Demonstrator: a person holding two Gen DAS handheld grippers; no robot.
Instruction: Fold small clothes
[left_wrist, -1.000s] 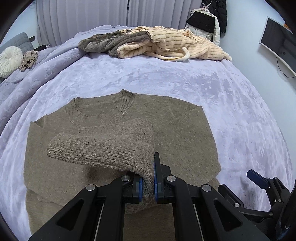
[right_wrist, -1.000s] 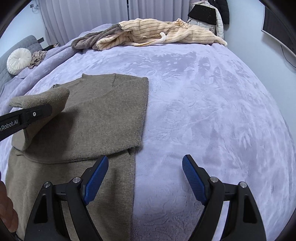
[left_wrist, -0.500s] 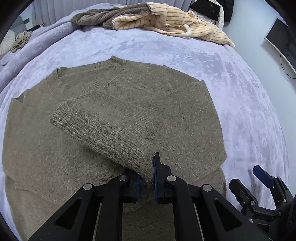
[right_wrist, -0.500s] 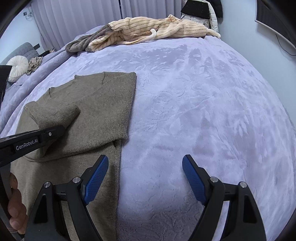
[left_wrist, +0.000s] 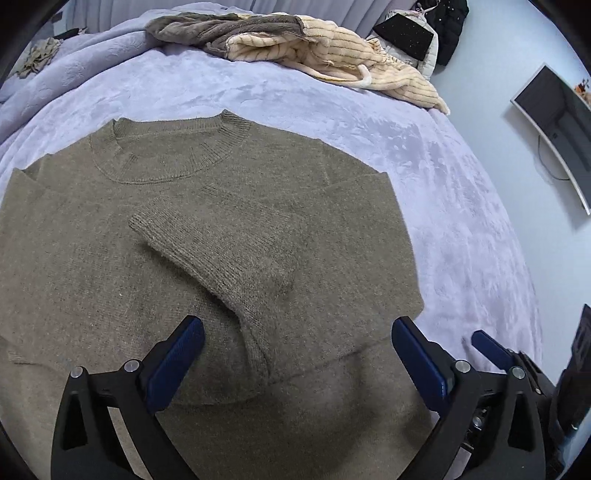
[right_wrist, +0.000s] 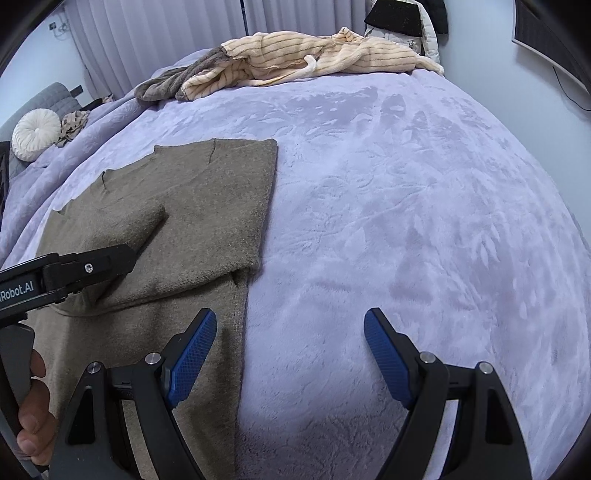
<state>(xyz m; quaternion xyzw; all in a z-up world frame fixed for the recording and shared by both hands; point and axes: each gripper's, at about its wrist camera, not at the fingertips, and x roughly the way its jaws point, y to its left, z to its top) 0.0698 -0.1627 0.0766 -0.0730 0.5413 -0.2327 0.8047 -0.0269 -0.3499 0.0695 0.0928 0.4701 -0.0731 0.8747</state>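
A brown knit sweater lies flat on the lilac bedspread, collar away from me. Its right sleeve is folded across the chest, cuff pointing left. My left gripper is open and empty, just above the sleeve's near end. The sweater also shows in the right wrist view. My right gripper is open and empty, hovering over the sweater's right edge and the bedspread. The left gripper's finger shows at the left of that view.
A pile of cream striped and grey-brown clothes lies at the far side of the bed, also in the right wrist view. A white round cushion sits far left. A monitor hangs on the right wall.
My left gripper lowered the sleeve onto the chest of the sweater and opened, letting it go. The right gripper stayed open and drifted slightly.
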